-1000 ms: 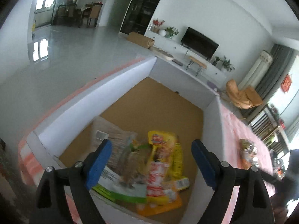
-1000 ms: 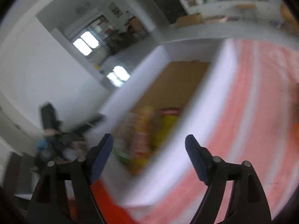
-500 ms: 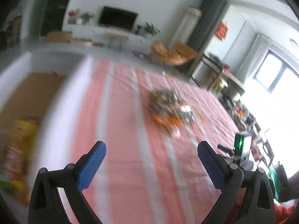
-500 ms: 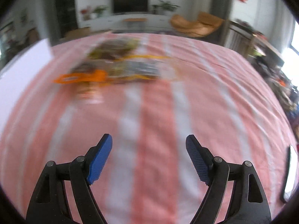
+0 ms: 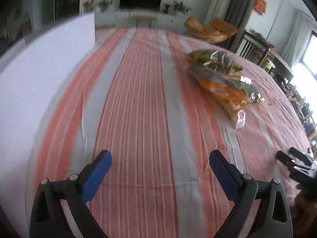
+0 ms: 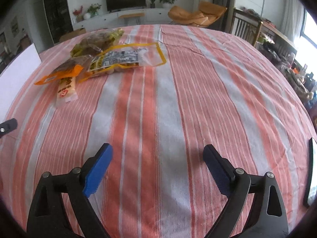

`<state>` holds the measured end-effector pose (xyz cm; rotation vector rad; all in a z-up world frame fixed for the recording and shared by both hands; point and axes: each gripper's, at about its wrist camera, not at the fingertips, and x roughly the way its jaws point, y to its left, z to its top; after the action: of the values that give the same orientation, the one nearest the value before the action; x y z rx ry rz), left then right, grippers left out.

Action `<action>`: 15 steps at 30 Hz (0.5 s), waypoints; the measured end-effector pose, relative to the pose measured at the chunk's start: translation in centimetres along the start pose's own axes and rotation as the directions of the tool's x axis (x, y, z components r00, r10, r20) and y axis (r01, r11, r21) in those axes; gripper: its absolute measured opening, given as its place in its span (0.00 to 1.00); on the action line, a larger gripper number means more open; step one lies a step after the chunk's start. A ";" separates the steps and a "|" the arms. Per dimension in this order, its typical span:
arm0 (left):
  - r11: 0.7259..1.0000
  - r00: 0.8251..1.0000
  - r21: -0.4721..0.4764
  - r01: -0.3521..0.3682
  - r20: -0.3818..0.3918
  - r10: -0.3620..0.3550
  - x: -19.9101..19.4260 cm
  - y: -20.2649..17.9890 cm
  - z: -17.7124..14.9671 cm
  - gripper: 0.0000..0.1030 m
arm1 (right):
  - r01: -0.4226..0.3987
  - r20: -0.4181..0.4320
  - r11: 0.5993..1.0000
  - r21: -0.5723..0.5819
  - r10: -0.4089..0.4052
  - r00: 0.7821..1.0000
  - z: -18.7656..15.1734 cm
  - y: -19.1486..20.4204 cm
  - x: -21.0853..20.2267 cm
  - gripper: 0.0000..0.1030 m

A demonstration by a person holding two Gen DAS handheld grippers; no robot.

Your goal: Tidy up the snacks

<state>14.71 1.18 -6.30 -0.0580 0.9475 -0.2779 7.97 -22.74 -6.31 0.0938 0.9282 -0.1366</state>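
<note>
Several snack packets lie in a loose pile (image 5: 220,75) on the red-and-white striped cloth (image 5: 138,99). In the right wrist view the pile is at the far left: a yellow-edged clear bag (image 6: 126,58), an orange packet (image 6: 59,74), a pale long packet (image 6: 66,89) and a dark crinkly bag (image 6: 97,39). My left gripper (image 5: 160,154) is open over bare cloth, well short of the pile and to its left. My right gripper (image 6: 158,147) has its jaws opening with nothing between them, over bare cloth nearer than the pile.
The white wall of a box (image 5: 39,69) stands along the left, its corner also showing in the right wrist view (image 6: 17,65). A dark flat device (image 6: 311,170) lies at the cloth's right edge. Chairs and a TV unit stand beyond the table.
Both views swung away from the box holding snacks to the striped cloth and came lower. Both pairs of jaws stand wider than before.
</note>
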 end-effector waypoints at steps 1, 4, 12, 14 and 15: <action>1.000 1.000 0.012 -0.009 -0.010 0.009 0.4 -0.1 0.0 0.95 | -0.003 -0.001 1.000 0.002 0.003 1.000 0.0 -0.1 0.0 0.92; 0.993 0.997 0.095 -0.070 -0.013 0.071 0.8 -1.2 -0.5 0.95 | -0.006 -0.001 1.000 0.003 0.006 1.000 0.0 -0.2 0.0 0.93; 0.986 0.995 0.138 -0.095 -0.030 0.100 0.9 -1.9 -0.3 1.00 | -0.007 -0.002 1.000 0.003 0.007 1.000 0.0 -0.2 -0.1 0.93; 0.986 0.995 0.138 -0.095 -0.030 0.100 0.9 -1.9 -0.3 1.00 | -0.007 -0.002 1.000 0.003 0.007 1.000 0.0 -0.2 -0.1 0.93; 0.986 0.995 0.138 -0.094 -0.030 0.099 0.9 -1.9 -0.3 1.00 | -0.007 -0.002 1.000 0.003 0.007 1.000 0.0 -0.2 -0.1 0.93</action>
<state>14.54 -0.89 -6.82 0.1187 0.9627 -0.2538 7.87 -22.96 -6.29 0.0998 0.9297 -0.1317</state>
